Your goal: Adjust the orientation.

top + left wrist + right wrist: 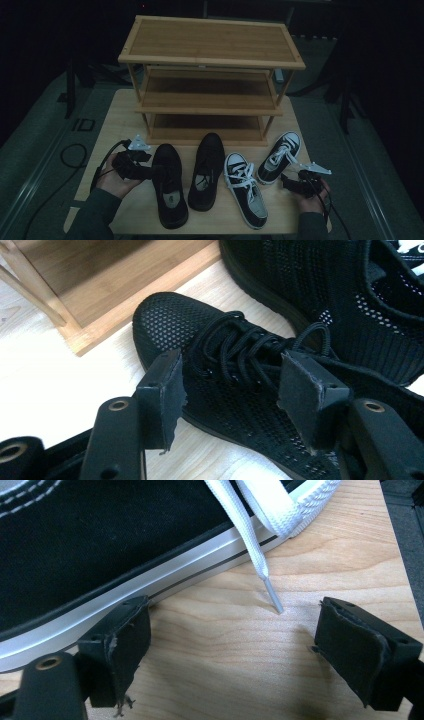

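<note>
Near the worktop's left edge, the left claw (230, 385) stands apart astride the black shoe (235, 390); the right claw (235, 650) gapes beside a sneaker (100, 545).

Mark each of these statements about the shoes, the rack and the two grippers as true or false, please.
1. Four shoes lie on the table. True.
2. A shoe already stands on the top shelf of the wooden rack. False: all its shelves are bare.
3. The left gripper has its jaws apart, on either side of the laced part of the black mesh shoe. True.
4. The right gripper is clamped on a white lace. False: its jaws stand open over bare wood, beside the sole of a black and white sneaker.
5. The two sneakers with white laces lie on the left side. False: they lie on the right.
</note>
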The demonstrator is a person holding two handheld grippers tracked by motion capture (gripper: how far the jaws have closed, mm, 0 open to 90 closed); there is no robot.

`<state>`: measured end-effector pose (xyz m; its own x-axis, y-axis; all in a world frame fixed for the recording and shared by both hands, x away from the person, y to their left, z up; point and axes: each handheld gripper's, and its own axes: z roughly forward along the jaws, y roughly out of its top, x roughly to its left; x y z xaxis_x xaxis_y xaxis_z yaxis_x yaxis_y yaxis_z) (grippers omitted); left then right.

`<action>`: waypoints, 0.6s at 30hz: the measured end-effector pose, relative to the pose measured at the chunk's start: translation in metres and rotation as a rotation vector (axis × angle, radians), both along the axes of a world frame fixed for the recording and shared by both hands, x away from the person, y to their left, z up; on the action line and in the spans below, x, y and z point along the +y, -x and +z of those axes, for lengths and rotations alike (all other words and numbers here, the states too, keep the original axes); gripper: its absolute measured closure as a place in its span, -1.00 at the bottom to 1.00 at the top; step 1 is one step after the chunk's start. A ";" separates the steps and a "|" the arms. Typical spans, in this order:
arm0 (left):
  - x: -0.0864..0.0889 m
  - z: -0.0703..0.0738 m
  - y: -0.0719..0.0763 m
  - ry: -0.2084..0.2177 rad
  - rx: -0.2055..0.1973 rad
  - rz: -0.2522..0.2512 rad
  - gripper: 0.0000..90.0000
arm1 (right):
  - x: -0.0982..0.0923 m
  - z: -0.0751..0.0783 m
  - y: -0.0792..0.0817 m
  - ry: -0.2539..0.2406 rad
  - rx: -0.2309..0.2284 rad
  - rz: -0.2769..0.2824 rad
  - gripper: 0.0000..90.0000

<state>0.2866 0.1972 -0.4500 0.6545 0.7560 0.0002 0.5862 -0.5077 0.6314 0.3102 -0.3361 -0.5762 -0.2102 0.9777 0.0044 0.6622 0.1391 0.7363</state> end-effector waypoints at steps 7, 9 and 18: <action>-0.007 0.006 0.005 -0.021 -0.026 -0.006 -0.20 | 0.000 0.000 0.000 0.000 0.000 0.000 -0.68; -0.008 0.006 0.005 -0.020 -0.031 -0.001 -0.21 | 0.000 0.000 0.000 0.000 0.000 0.000 -0.68; -0.018 0.005 0.010 -0.041 -0.042 0.012 -0.42 | 0.000 0.000 0.000 0.000 0.000 0.000 -0.68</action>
